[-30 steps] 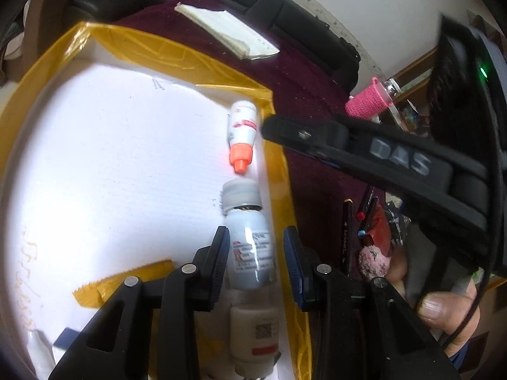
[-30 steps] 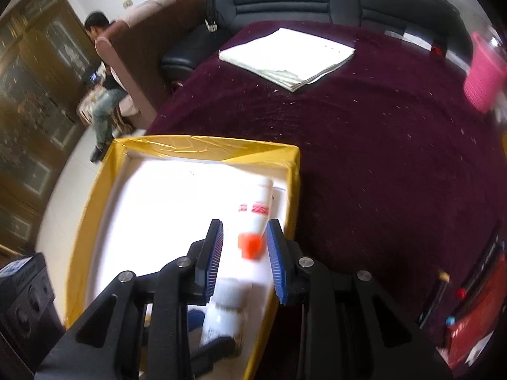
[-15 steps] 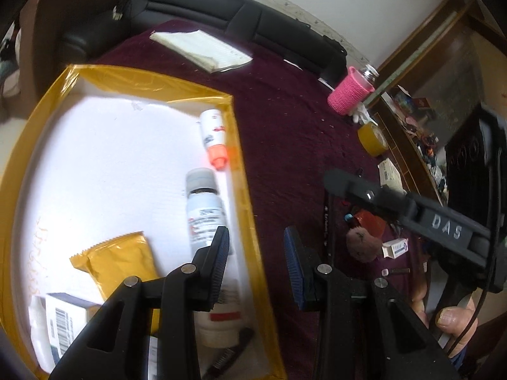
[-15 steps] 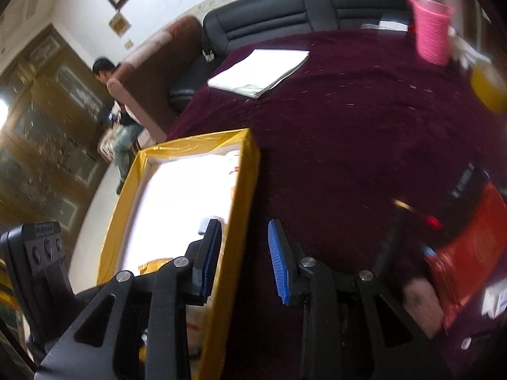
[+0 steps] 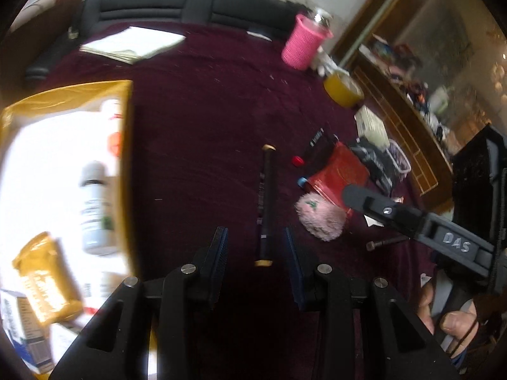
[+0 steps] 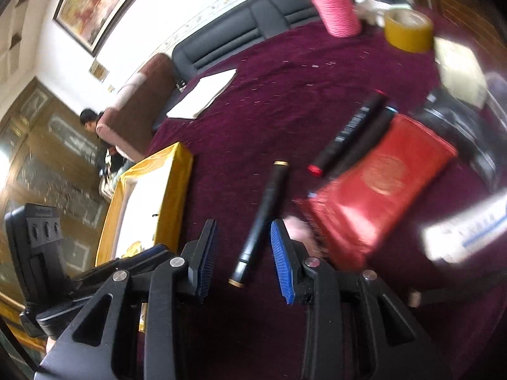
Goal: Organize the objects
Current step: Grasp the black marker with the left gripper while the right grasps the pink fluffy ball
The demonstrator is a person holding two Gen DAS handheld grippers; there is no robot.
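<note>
A black pen with gold ends (image 5: 266, 209) lies on the maroon cloth. In the left wrist view my left gripper (image 5: 255, 247) is open above the cloth, with the pen's near end showing between its blue pads, untouched. My right gripper (image 6: 242, 250) is open too, and the same pen (image 6: 263, 218) runs up from between its fingers, free of the pads. The yellow-rimmed white tray (image 5: 126, 158) at the left holds a grey bottle (image 5: 95, 209), a yellow packet (image 5: 41, 281) and an orange-capped tube (image 5: 114, 133). The right gripper's finger (image 5: 380, 209) reaches in from the right.
A red pouch (image 6: 380, 190), a red-capped black marker (image 6: 348, 133) and a pink fluffy thing (image 5: 320, 218) lie right of the pen. Further back stand a pink cup (image 5: 304, 46), a yellow tape roll (image 5: 343, 90) and white papers (image 5: 133, 44). A person (image 6: 92, 120) sits beyond the sofa.
Both grippers have swung right, off the tray and over the maroon cloth. The grey bottle and the orange-capped tube stay in the tray. The black pen now lies in front of both.
</note>
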